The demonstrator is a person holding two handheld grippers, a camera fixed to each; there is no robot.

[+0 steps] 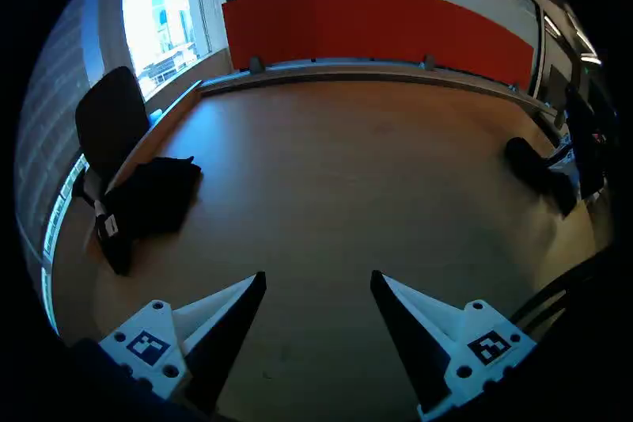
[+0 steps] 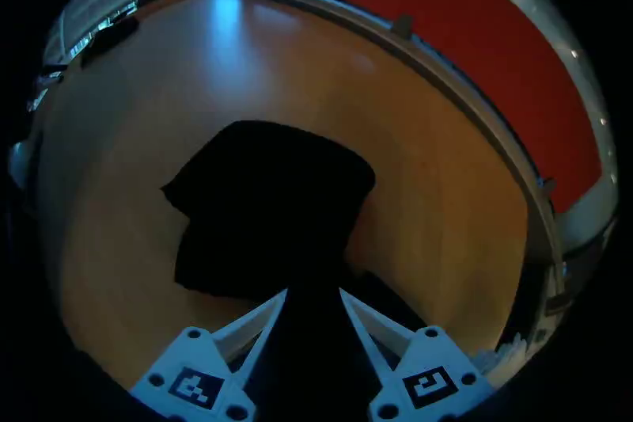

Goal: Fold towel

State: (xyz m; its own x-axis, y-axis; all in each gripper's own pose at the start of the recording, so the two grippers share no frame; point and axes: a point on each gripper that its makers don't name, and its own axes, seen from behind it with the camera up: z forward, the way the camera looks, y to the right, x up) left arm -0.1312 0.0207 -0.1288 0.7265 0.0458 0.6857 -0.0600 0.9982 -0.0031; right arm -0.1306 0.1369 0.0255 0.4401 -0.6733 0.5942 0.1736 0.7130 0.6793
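We record the towel (image 2: 269, 200), a black cloth, lying crumpled in a rough heap on the wooden table (image 2: 119, 184), on the near side of the red partition (image 2: 490, 42) and well apart from it, with bare table between the two. In the right gripper view the right tool (image 2: 312, 294) has its fingers drawn in on a bunch of the towel. Dark cloth fills the gap from one finger to the other and runs on without a break into the heap towards the partition. The cloth is too dark for us to make out folds or edges within it. In the left gripper view the left tool (image 1: 317, 275) stands with its fingers spread wide and nothing between them. It hangs above bare table (image 1: 340, 169), well short of the red partition (image 1: 372, 22), which runs along the table's far edge. To the left of the partition in this view we note a bright window (image 1: 162, 18). Nearer than the partition on that side, a black chair (image 1: 111, 117) stands at the table's edge. A black bundle (image 1: 154, 192) with a small pale tag lies on the table just beside the chair.
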